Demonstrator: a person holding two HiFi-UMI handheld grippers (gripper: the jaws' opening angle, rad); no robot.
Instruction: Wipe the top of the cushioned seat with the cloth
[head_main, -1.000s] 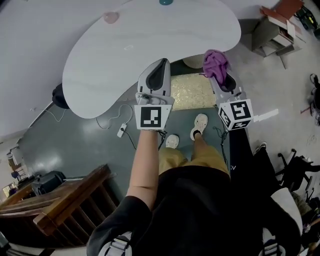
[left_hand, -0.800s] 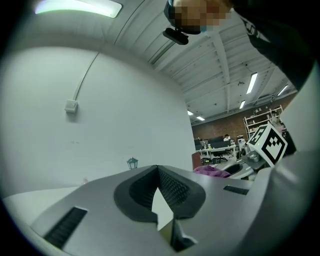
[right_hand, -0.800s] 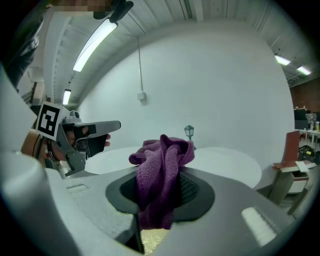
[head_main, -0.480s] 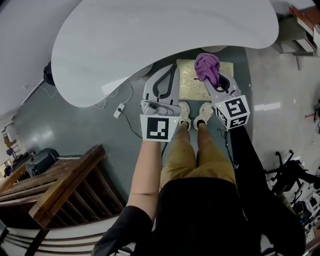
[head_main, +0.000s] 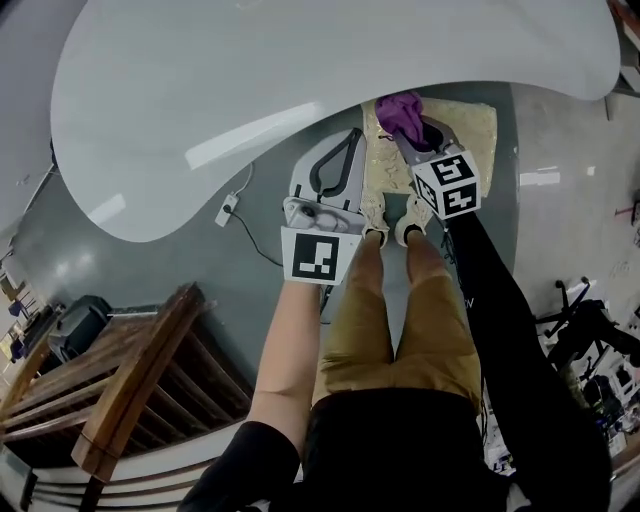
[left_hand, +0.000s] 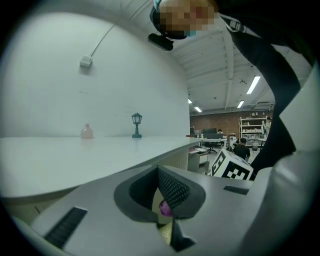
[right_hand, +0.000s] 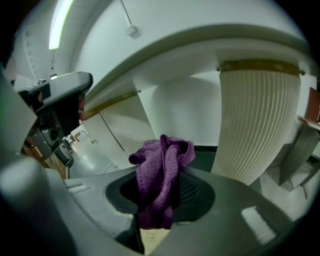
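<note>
Right gripper, jaws tight around purple cloth.

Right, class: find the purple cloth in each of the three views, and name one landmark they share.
Head view: cloth at the top, right of centre, pinched in the right claw over the yellow seat.
Left gripper view: only a tiny purple patch, low centre, mostly hidden.
Right gripper view: dead centre, bunched and clamped in the claw.
Shared landmark: the white table, seen from above, side-on, and from beneath.
</note>
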